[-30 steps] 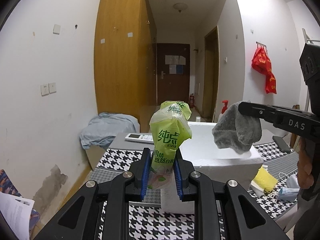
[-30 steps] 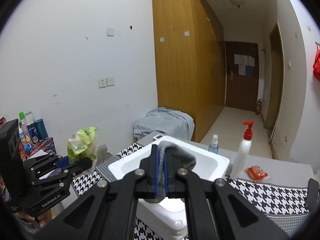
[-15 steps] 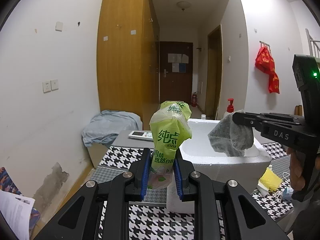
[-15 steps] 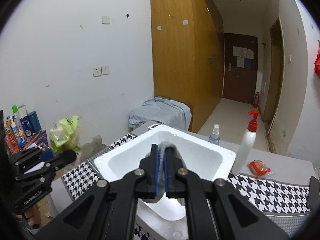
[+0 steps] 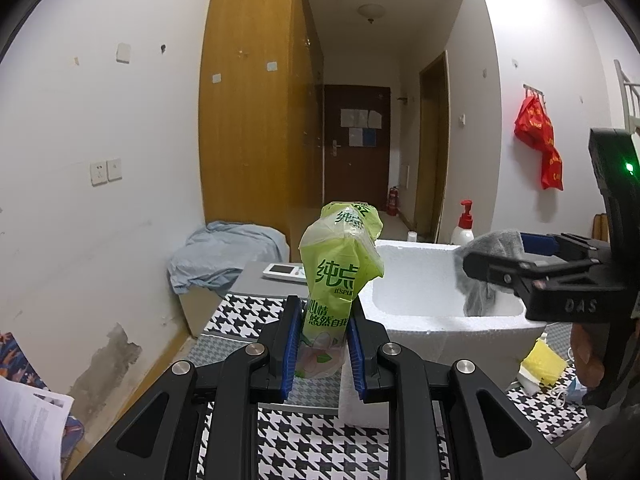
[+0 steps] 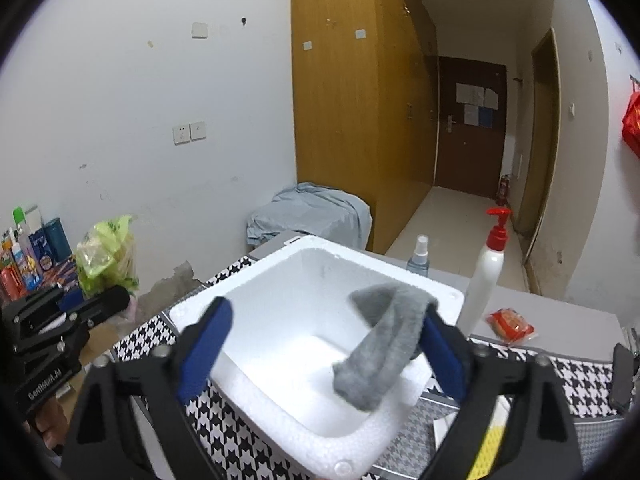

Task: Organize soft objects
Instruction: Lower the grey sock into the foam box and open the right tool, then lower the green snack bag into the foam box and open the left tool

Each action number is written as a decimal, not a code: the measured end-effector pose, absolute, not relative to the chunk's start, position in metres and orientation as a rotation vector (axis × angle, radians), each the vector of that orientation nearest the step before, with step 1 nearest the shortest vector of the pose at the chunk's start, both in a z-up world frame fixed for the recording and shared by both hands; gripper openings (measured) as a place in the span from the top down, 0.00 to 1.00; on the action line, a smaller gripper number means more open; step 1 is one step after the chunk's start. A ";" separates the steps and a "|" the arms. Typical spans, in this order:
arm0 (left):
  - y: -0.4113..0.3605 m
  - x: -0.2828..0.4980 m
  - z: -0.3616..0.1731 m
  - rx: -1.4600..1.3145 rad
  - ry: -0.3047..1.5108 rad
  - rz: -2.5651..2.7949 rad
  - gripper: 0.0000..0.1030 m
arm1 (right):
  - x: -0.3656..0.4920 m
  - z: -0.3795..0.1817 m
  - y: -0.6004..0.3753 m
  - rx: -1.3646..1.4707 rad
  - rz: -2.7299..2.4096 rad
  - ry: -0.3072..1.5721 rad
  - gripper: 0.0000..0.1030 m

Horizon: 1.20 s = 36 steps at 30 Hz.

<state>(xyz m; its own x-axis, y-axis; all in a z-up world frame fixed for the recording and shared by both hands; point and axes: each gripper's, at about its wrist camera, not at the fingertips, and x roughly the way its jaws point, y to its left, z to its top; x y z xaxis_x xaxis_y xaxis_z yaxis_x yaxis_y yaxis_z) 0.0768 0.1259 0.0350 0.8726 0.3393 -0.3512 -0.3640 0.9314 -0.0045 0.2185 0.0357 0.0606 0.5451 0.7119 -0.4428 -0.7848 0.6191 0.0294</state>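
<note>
The right gripper (image 6: 324,350) hangs over the open foam box (image 6: 256,276), its jaws opening and now spread wide. The grey cloth (image 6: 384,340) droops from the right-hand blue pad (image 6: 442,354) alone, its free end dangling above the box's white floor; the left pad stands clear of it. The box interior holds nothing else in view. The box sits at the table's (image 6: 568,320) near-left part, its near rim overhanging the houndstooth cloth. Past its far rim stand a spray bottle (image 6: 419,254) and a pump bottle (image 6: 486,276), just beside the far-right corner; a red packet (image 6: 511,325) lies to the right.

The left gripper (image 5: 322,348) pinches the lower end of a green bag (image 5: 340,276), held upright just outside the box's left wall (image 5: 404,332).
</note>
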 end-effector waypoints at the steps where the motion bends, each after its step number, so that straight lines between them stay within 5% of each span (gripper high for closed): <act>1: 0.126 0.077 0.035 -0.073 0.354 0.369 0.77 | 0.217 0.060 0.035 -0.187 0.895 0.434 0.07; 36: 0.102 0.109 0.048 -0.023 0.359 0.265 0.77 | 0.199 0.063 -0.028 -0.163 0.834 0.357 0.00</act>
<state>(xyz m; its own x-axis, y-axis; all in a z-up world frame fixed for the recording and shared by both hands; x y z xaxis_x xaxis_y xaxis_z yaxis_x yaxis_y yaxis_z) 0.1094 0.1024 0.0475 0.9020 0.2527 -0.3500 -0.2607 0.9651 0.0250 0.1990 -0.0275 0.0634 0.6164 0.6940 -0.3720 -0.7482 0.6635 -0.0018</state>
